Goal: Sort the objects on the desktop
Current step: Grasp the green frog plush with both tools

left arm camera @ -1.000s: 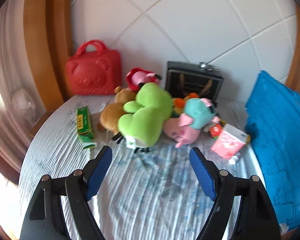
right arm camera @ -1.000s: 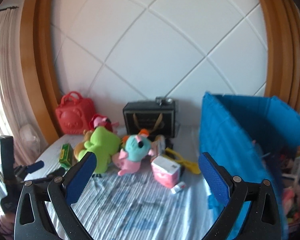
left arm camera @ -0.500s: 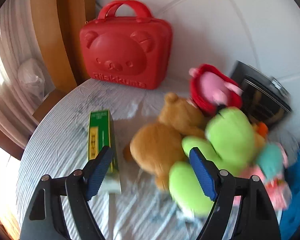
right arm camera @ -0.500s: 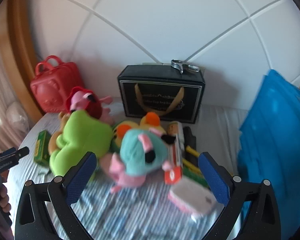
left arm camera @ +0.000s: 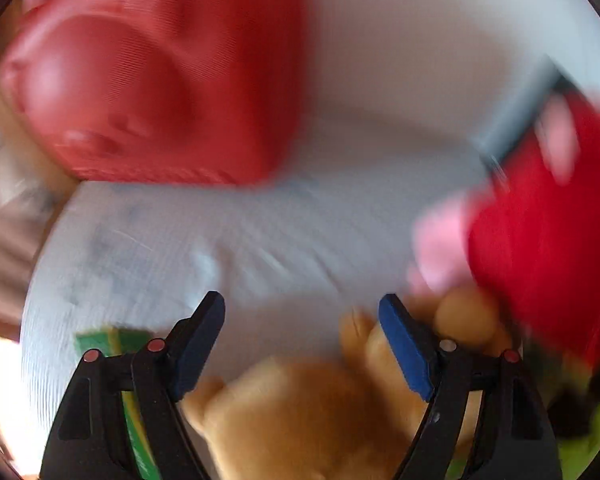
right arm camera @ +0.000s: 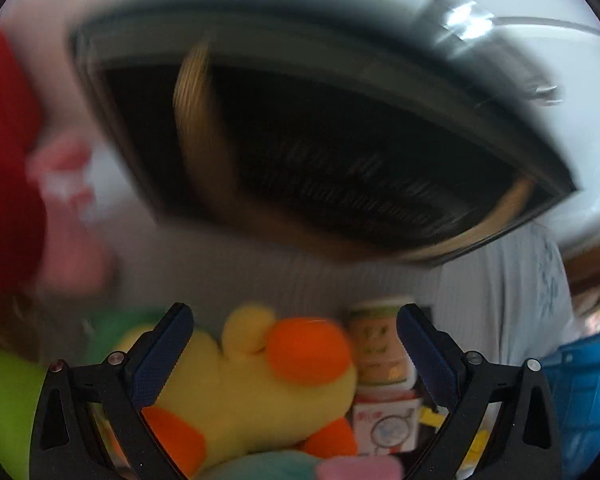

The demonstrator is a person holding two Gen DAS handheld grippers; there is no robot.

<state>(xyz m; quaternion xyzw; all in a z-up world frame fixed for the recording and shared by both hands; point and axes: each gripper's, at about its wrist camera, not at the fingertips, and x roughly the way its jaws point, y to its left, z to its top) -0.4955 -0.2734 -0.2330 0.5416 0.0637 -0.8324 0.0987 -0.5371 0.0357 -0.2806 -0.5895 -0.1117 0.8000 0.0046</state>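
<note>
Left tongs (left arm camera: pixel 300 312) sit wide open at the bottom of the frame, nothing between them, right over a tan teddy bear (left arm camera: pixel 312 412) on the white cloth (left arm camera: pixel 228 248). Red bear-face case (left arm camera: pixel 156 76) fills the upper left, all blurry, with a red and pink plush (left arm camera: pixel 540 240) at right. Right tongs (right arm camera: pixel 294 322) are spread open too, straddling a yellow duck plush (right arm camera: pixel 256 384) low center; black gift box (right arm camera: pixel 320 152) looms above, small white bottle (right arm camera: pixel 380 348) just right of the duck.

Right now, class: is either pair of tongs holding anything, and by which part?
Nothing is held. Left tongs open above the brown bear; right tongs open above the yellow duck.
</note>
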